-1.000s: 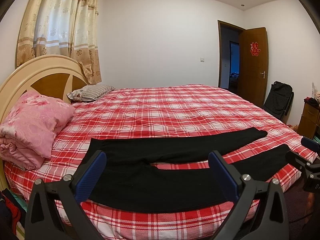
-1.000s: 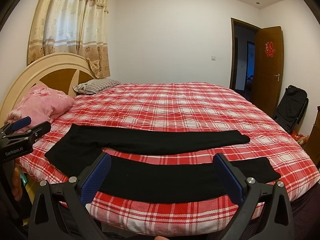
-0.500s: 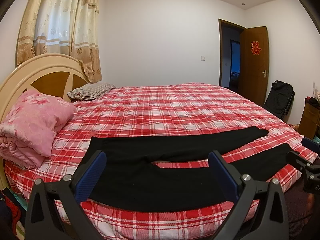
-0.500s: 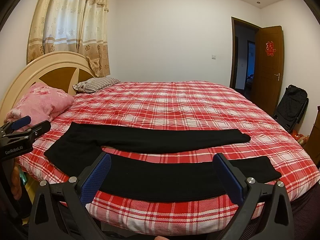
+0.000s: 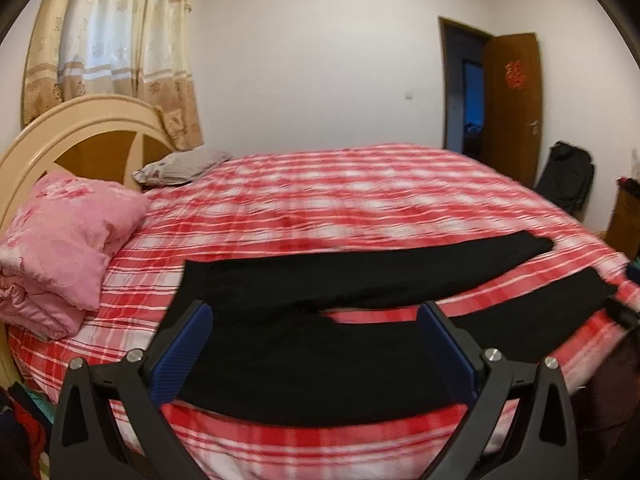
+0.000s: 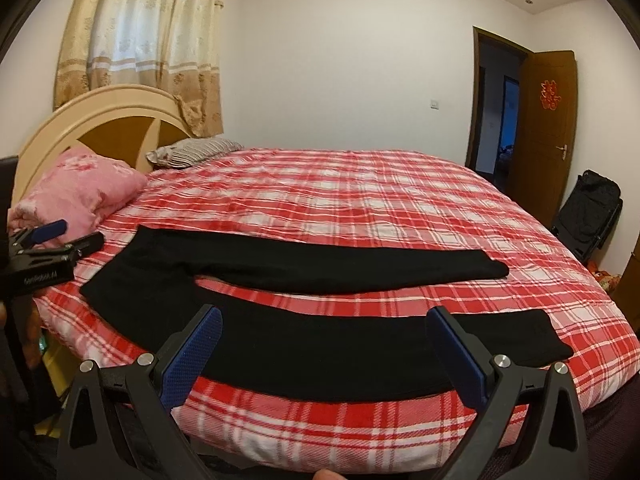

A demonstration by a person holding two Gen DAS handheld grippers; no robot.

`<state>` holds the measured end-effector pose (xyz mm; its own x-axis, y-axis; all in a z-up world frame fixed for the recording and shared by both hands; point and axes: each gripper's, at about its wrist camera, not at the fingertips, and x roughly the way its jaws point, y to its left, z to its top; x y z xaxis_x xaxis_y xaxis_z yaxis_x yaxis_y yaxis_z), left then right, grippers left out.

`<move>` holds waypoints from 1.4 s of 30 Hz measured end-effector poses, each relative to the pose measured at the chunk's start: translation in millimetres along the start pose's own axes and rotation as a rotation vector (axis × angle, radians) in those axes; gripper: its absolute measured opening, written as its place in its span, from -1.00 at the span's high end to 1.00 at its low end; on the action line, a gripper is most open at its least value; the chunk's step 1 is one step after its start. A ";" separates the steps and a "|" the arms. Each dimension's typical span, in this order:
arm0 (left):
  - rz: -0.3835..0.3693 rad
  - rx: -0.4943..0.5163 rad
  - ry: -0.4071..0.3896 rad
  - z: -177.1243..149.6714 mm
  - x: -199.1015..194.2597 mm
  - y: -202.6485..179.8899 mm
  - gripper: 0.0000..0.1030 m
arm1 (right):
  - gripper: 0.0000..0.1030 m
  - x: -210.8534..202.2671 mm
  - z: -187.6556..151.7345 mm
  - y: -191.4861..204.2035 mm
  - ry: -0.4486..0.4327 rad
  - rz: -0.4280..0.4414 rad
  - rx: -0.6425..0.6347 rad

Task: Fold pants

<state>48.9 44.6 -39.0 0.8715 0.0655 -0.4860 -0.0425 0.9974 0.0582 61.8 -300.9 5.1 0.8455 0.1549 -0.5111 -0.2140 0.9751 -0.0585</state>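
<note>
Black pants point(image 5: 360, 280) lie flat on the red plaid bed point(image 5: 360, 200), waist toward the headboard and both legs stretched to the right with a gap between them. My left gripper point(image 5: 314, 320) is open and empty, hovering over the waist and upper near leg at the bed's front edge. In the right wrist view the pants point(image 6: 320, 264) show in full, and my right gripper point(image 6: 324, 320) is open and empty above the middle of the near leg. The left gripper point(image 6: 72, 236) also appears beside the waist, and the right gripper point(image 5: 628, 292) shows past the leg ends.
A folded pink quilt point(image 5: 60, 248) and a striped pillow point(image 5: 180, 164) rest by the round headboard point(image 5: 80, 132). To the right are an open wooden door point(image 5: 512, 108), a black bag point(image 5: 568, 176) and a cabinet point(image 5: 624, 216). Clothes point(image 5: 24, 432) lie on the floor at lower left.
Both grippers have moved down and in toward the bed's front edge, so the pants look larger. The left wrist view is now blurred by motion. The pants have not moved.
</note>
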 end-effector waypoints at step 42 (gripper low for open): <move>0.042 -0.091 0.434 10.9 320.9 210.9 -0.63 | -0.81 365.9 62.6 -345.1 0.481 -0.188 0.466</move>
<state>324.9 275.7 -173.2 0.5830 0.0927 -0.8071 -0.1330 0.9910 0.0178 475.6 -570.8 -108.1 0.5134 -0.0056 -0.8581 0.2377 0.9618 0.1360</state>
